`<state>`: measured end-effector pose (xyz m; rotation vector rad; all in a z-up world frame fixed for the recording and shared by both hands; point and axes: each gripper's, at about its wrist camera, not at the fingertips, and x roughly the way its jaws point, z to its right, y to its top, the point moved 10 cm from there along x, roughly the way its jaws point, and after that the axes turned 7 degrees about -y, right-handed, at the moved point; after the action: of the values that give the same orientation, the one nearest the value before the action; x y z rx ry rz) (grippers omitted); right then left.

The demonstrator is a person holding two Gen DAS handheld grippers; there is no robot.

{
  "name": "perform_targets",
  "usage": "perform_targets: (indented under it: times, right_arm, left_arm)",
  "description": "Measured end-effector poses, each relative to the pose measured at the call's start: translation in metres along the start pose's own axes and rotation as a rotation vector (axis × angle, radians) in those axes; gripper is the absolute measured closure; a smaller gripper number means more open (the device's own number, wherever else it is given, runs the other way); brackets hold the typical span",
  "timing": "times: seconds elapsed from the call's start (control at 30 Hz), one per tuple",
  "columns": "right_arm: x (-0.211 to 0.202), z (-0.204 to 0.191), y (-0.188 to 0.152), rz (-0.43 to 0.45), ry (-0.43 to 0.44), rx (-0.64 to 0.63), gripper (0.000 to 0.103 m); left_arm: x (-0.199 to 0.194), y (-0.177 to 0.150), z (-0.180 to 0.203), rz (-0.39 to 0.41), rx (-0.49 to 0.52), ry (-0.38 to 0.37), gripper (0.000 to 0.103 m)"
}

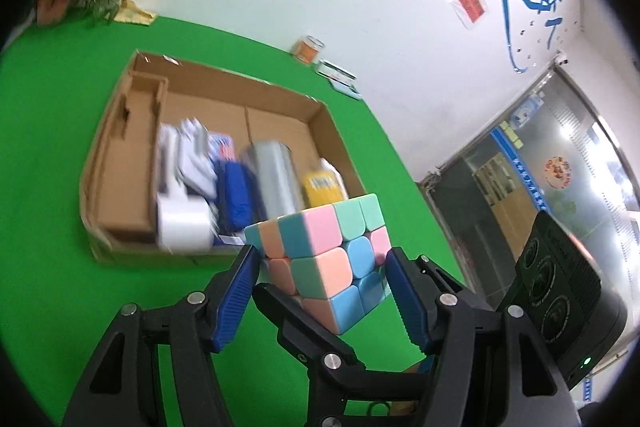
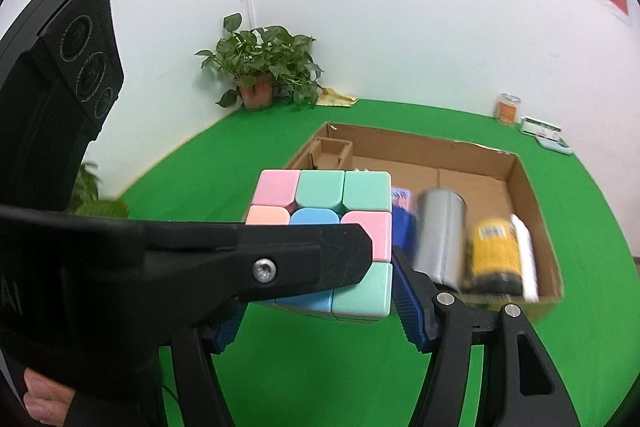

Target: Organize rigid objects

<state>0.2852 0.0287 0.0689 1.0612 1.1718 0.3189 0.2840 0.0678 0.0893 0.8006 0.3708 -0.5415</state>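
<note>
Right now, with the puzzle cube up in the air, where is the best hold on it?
On two opposite flat faces of the puzzle cube, square at mid-height, not its rounded corners. Both the left gripper and the right gripper clamp it that way now, coming from the near side, away from the cardboard box.

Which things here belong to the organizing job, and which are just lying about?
Job:
- cube, clamped by both the left hand-held gripper and the right hand-held gripper
- box
- silver can and yellow can in the box

Lying about:
- plant
- orange jar
- green table
</note>
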Motion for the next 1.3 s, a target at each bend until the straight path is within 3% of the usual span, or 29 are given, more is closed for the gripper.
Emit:
perform_targets:
  times: [0.1, 0.23, 0.5, 0.57, 0.63, 0.73, 0.8, 0.83, 0.87, 0.97, 1.1, 1.3]
  right_arm:
    - [0.036, -0.006, 0.026, -0.044, 0.035, 0.015, 0.041]
    - [0.1, -0.026, 0.042, -0.147, 0.108, 0.03, 0.041]
    - [0.19, -0.054, 0.011, -0.297, 0.21, 0.077, 0.041]
    - [0.194, -0.05, 0.007, -0.28, 0.182, 0.07, 0.039]
    - [0.188, -0.039, 0.005, -0.248, 0.139, 0.068, 0.014]
    - [0.158, -0.019, -0.001, -0.175, 0.103, 0.067, 0.008]
    - [0.129, -0.004, -0.012, -0.096, 0.077, 0.041, 0.003]
    - [0.115, 0.005, -0.018, -0.061, 0.047, 0.029, 0.001]
    - [0.099, 0.017, -0.029, -0.016, -0.008, 0.01, 0.001]
    - [0.068, 0.042, -0.056, 0.034, -0.104, -0.022, 0.001]
    - [0.04, 0.076, -0.092, 0.031, -0.178, 0.025, 0.001]
    - [-0.01, 0.11, -0.118, 0.08, -0.263, 0.06, 0.001]
  left_arm:
    - [0.001, 0.031, -0.026, -0.018, 0.003, 0.045, 0.038]
    - [0.003, 0.053, -0.077, -0.031, -0.073, 0.085, 0.041]
    - [0.016, 0.059, -0.159, -0.058, -0.222, 0.1, 0.041]
    - [0.015, 0.059, -0.166, -0.042, -0.22, 0.104, 0.041]
    - [0.007, 0.059, -0.16, -0.01, -0.184, 0.136, 0.04]
    - [-0.009, 0.059, -0.14, 0.058, -0.081, 0.209, 0.037]
    - [-0.026, 0.053, -0.119, 0.131, 0.028, 0.307, 0.034]
    - [-0.031, 0.05, -0.114, 0.155, 0.065, 0.349, 0.025]
    - [-0.04, 0.042, -0.104, 0.2, 0.121, 0.421, 0.018]
    - [-0.049, 0.012, -0.08, 0.295, 0.22, 0.547, 0.018]
    - [-0.038, -0.04, -0.063, 0.315, 0.259, 0.61, 0.018]
    - [-0.024, -0.078, -0.04, 0.331, 0.228, 0.628, 0.018]
